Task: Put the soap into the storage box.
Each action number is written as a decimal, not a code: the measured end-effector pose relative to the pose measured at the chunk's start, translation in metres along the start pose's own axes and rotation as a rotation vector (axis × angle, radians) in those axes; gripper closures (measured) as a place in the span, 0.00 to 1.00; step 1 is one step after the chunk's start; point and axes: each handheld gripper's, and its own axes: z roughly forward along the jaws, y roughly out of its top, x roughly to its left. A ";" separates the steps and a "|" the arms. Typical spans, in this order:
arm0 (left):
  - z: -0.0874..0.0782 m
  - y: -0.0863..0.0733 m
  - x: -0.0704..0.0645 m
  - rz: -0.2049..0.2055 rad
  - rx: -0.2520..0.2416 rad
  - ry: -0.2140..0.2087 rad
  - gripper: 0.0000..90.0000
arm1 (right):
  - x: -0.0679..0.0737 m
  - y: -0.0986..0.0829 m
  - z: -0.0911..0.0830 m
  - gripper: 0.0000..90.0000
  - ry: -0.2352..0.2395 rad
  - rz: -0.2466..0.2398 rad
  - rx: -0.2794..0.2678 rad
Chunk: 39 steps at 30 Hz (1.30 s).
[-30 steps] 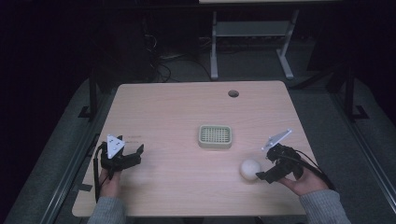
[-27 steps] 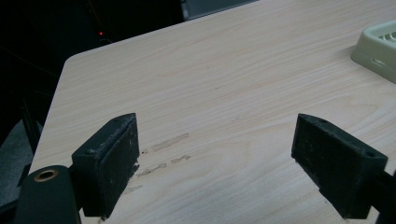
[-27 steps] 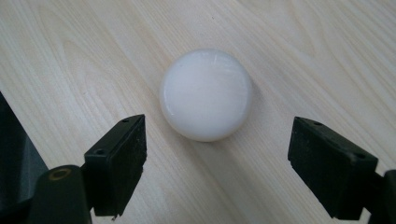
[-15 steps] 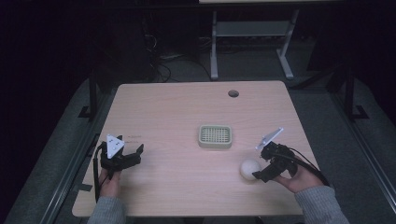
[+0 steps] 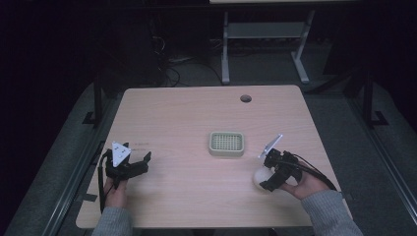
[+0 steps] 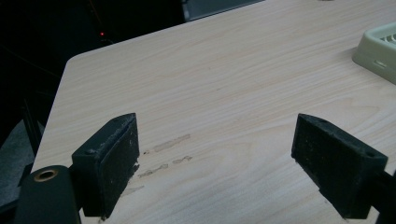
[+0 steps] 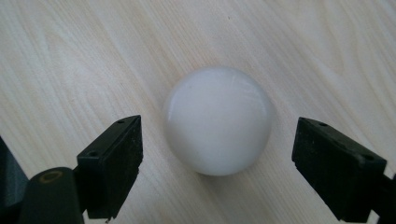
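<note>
Between spread right claw jaws: smooth white ball, glossy, untouched.

The room is dim — only the pale wooden table catches light from above, its surroundings nearly black. The white ball shows soft glare, slightly blurred; the high view is grainy.

— What do we see near the right front of the table?
— We see a ball: smooth, matte white, round, resting on the pale wood.
— And behind it?
— We see a tray, pale green, square with rounded corners, a grid of small holes on top. It lies flat near the table's middle, near the ball but apart from it.
</note>
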 end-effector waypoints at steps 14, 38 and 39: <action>0.000 0.000 -0.001 0.000 -0.001 -0.005 0.16 | 0.000 0.006 0.016 0.17 0.008 -0.005 0.063; 0.000 0.000 -0.001 0.002 0.002 -0.005 0.16 | 0.000 0.014 0.030 0.19 0.008 -0.024 0.123; 0.001 0.000 -0.001 0.001 0.001 -0.007 0.16 | -0.001 0.014 0.031 0.19 0.004 -0.030 0.124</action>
